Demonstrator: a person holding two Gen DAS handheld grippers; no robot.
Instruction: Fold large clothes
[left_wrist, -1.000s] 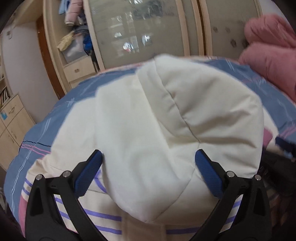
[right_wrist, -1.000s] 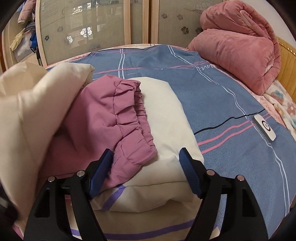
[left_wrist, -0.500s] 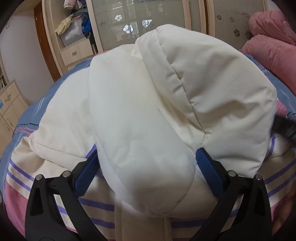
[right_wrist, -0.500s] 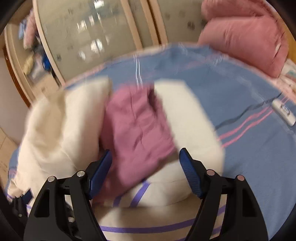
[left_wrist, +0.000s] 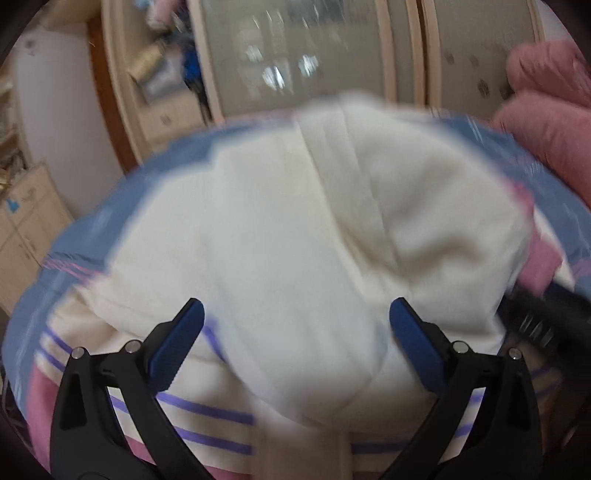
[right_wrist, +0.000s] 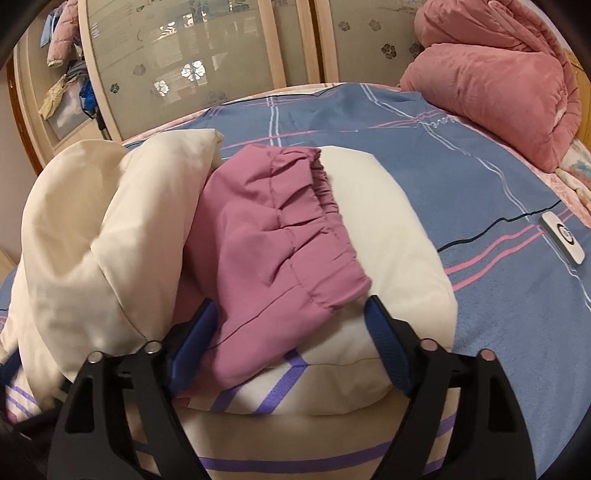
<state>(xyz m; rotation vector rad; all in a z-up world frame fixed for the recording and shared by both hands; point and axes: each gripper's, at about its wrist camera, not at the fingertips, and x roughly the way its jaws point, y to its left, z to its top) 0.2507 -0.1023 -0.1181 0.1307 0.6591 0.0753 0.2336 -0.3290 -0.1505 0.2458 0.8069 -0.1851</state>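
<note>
A large cream padded jacket (left_wrist: 314, 240) with purple stripes and pink panels lies partly folded on the bed. In the blurred left wrist view its cream hood fills the middle, and my left gripper (left_wrist: 293, 328) is open just over its near edge. In the right wrist view the cream hood (right_wrist: 96, 236) bulges at left, a pink sleeve with an elastic cuff (right_wrist: 273, 243) lies across the folded cream body (right_wrist: 399, 258), and my right gripper (right_wrist: 291, 325) is open with its fingers on either side of the sleeve's near end.
The bed has a blue cover with pink and white lines (right_wrist: 461, 155). A rolled pink quilt (right_wrist: 491, 85) sits at the far right. A small white remote (right_wrist: 563, 238) lies on the cover at right. Sliding wardrobe doors (right_wrist: 207, 59) and shelves stand behind.
The left gripper has pulled back and the hood sits lower and farther off than half a second ago. The right view has swung back and steadied over the pink sleeve. Both grippers stayed open.
</note>
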